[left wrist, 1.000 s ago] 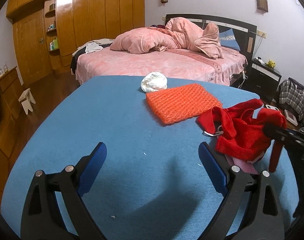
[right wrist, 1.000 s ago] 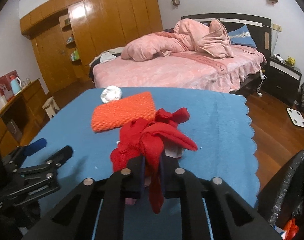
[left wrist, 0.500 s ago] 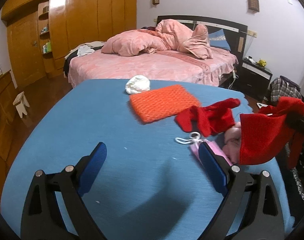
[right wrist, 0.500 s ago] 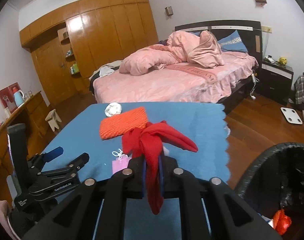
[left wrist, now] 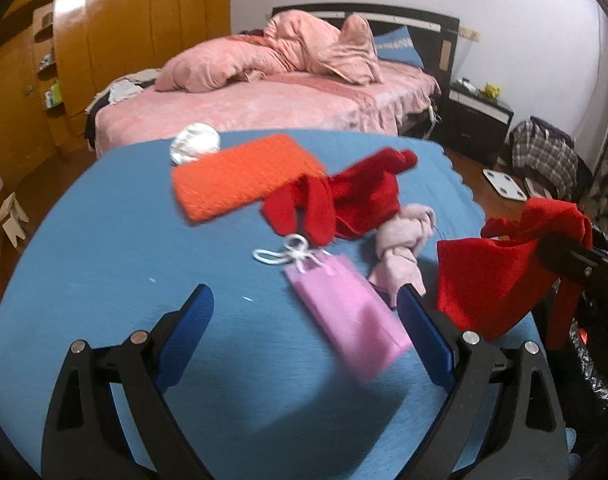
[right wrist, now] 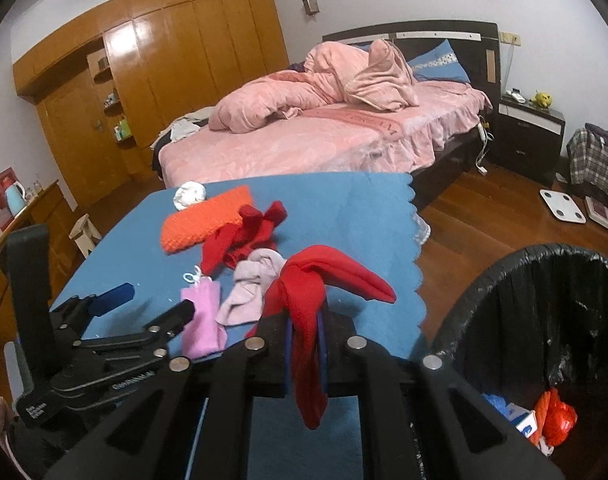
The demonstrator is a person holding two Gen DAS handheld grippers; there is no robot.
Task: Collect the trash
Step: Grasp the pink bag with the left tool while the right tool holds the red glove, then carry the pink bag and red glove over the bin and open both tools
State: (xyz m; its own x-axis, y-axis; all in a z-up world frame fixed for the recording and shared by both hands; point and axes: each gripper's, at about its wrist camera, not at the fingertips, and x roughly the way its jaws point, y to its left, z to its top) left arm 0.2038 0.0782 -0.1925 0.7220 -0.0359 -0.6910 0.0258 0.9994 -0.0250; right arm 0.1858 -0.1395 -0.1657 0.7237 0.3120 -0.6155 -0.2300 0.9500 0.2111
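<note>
My right gripper (right wrist: 305, 334) is shut on a red cloth (right wrist: 315, 284) and holds it above the table's right edge, beside a black-lined trash bin (right wrist: 543, 320). The held cloth also shows in the left wrist view (left wrist: 499, 272). My left gripper (left wrist: 304, 316) is open and empty above the blue table (left wrist: 104, 240). A small pink paper bag (left wrist: 343, 312) with white handles lies between its fingers. A pale pink cloth (left wrist: 403, 244), another red cloth (left wrist: 343, 200), an orange knitted mat (left wrist: 244, 176) and a white crumpled wad (left wrist: 194, 143) lie further back.
The bin holds some trash, including an orange wrapper (right wrist: 555, 416). A pink bed (right wrist: 323, 128) stands behind the table, a wooden wardrobe (right wrist: 164, 60) at the left, a nightstand (right wrist: 531, 128) and a white scale (right wrist: 561, 206) on the wooden floor at the right.
My right gripper has carried the red cloth right, off the pile and toward the bin. The pink bag and pale pink cloth have come into view. My left gripper has moved closer to the bag.
</note>
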